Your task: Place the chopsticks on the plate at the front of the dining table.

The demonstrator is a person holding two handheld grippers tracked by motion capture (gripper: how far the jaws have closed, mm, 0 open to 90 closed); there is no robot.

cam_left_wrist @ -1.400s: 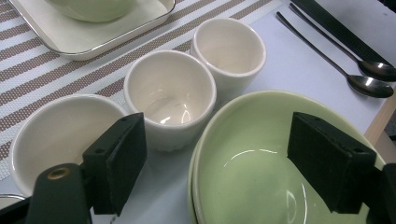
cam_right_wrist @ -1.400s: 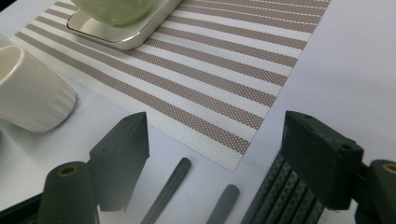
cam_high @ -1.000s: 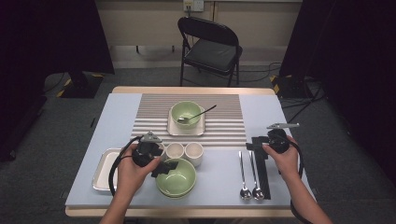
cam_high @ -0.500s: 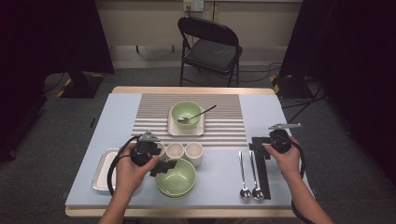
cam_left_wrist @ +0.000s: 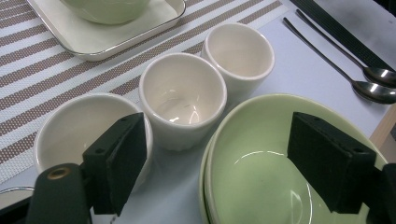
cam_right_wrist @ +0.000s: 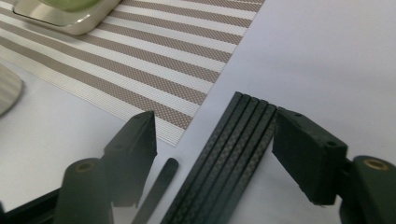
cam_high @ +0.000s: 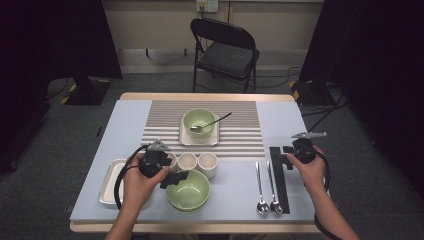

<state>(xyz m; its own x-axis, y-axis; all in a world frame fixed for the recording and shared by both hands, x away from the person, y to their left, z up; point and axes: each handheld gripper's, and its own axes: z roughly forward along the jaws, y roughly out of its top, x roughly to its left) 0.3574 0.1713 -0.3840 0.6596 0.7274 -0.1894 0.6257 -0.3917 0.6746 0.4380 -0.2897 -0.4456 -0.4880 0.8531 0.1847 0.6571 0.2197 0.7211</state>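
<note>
Right gripper (cam_right_wrist: 212, 154) jaws closing around chopsticks (cam_right_wrist: 229, 158) near tabletop's right edge, left gripper (cam_left_wrist: 212, 163) open over bowl (cam_left_wrist: 261, 177)

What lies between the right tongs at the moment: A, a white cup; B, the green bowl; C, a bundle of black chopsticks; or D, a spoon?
C: in the right gripper view the black chopsticks lie side by side between the open right tongs, beside the striped placemat.

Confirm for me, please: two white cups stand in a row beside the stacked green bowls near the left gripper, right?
Not quite: the left gripper view shows three white cups in that row, not two. They do stand beside the stacked green bowls, near the left gripper.
</note>
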